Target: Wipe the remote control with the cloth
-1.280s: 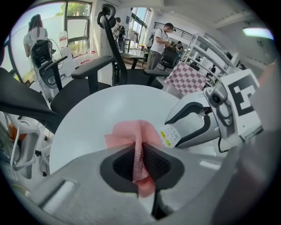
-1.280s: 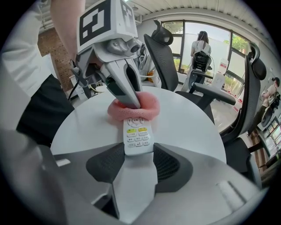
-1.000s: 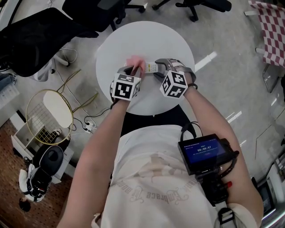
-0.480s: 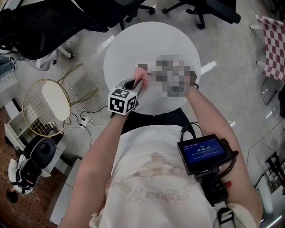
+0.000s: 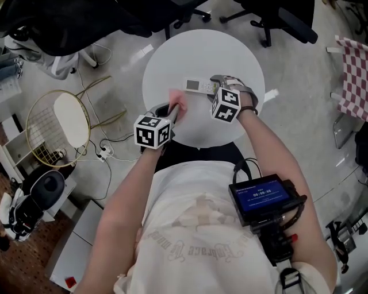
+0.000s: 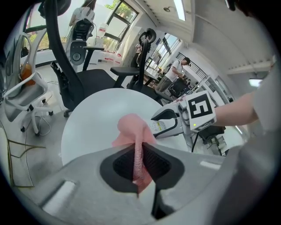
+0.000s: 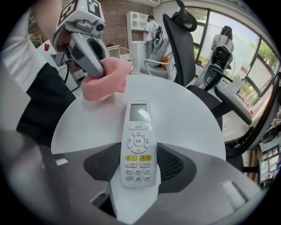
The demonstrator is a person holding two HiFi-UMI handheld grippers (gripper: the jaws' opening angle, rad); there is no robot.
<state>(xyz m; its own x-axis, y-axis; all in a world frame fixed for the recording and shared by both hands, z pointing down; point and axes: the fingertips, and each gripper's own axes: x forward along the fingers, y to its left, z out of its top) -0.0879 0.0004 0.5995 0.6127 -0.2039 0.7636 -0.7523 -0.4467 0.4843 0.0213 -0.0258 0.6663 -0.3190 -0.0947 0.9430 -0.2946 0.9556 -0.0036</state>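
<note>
The white remote control [image 7: 138, 145] lies face up on the round white table [image 5: 201, 51], its button end between the jaws of my right gripper [image 7: 139, 165]. Those jaws are closing, but the pads stand just off the remote's sides. In the head view the remote [image 5: 197, 86] sticks out to the left of the right gripper [image 5: 214, 86]. My left gripper [image 6: 139, 154] is shut on the pink cloth [image 6: 134, 132], which bunches out past its tips. It hovers near the table's front left, apart from the remote. The cloth [image 7: 105, 79] also shows in the right gripper view.
Black office chairs [image 5: 276, 17] stand beyond the table. A round wire-framed stand [image 5: 54, 123] and cables lie on the floor at the left. A checked cloth [image 5: 352, 69] is at the far right. People stand in the background of both gripper views.
My left gripper has drawn the pink cloth away from the remote, toward the table's front left. The remote now lies uncovered in front of the right gripper, which has stayed in place.
</note>
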